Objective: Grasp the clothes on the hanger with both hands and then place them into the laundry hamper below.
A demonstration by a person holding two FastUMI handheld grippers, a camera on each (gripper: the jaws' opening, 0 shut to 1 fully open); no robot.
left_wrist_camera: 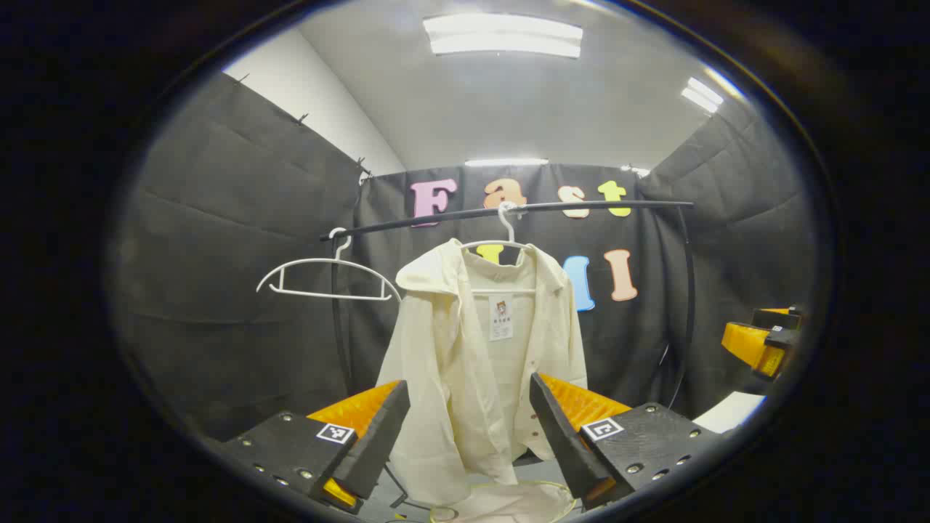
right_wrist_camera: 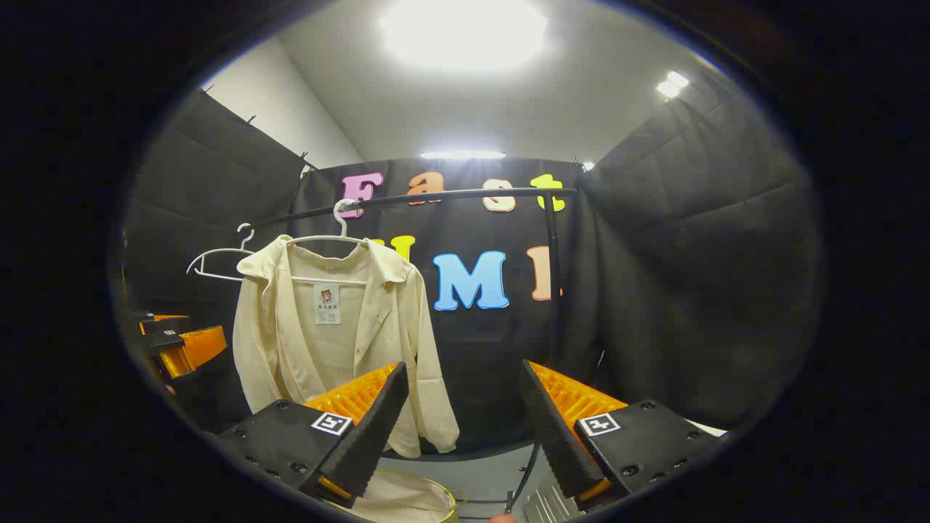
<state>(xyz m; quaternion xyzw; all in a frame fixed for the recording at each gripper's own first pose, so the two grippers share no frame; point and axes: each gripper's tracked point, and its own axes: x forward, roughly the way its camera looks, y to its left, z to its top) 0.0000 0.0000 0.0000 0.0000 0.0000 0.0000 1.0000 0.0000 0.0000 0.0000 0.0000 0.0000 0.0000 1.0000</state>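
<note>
the cream shirt (left_wrist_camera: 479,356) hangs on a white hanger (left_wrist_camera: 501,243) from the rail (left_wrist_camera: 508,211), above the laundry hamper (right_wrist_camera: 407,501). left gripper (left_wrist_camera: 468,443) and right gripper (right_wrist_camera: 458,436) are spread wide, holding nothing. pulling one-sided could snag the collar or drag the hanger off.

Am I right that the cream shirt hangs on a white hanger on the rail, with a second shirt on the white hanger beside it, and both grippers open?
Not quite: the second white hanger is bare, as the left gripper view shows. The cream shirt does hang from the rail, and the left gripper and right gripper are open.
</note>
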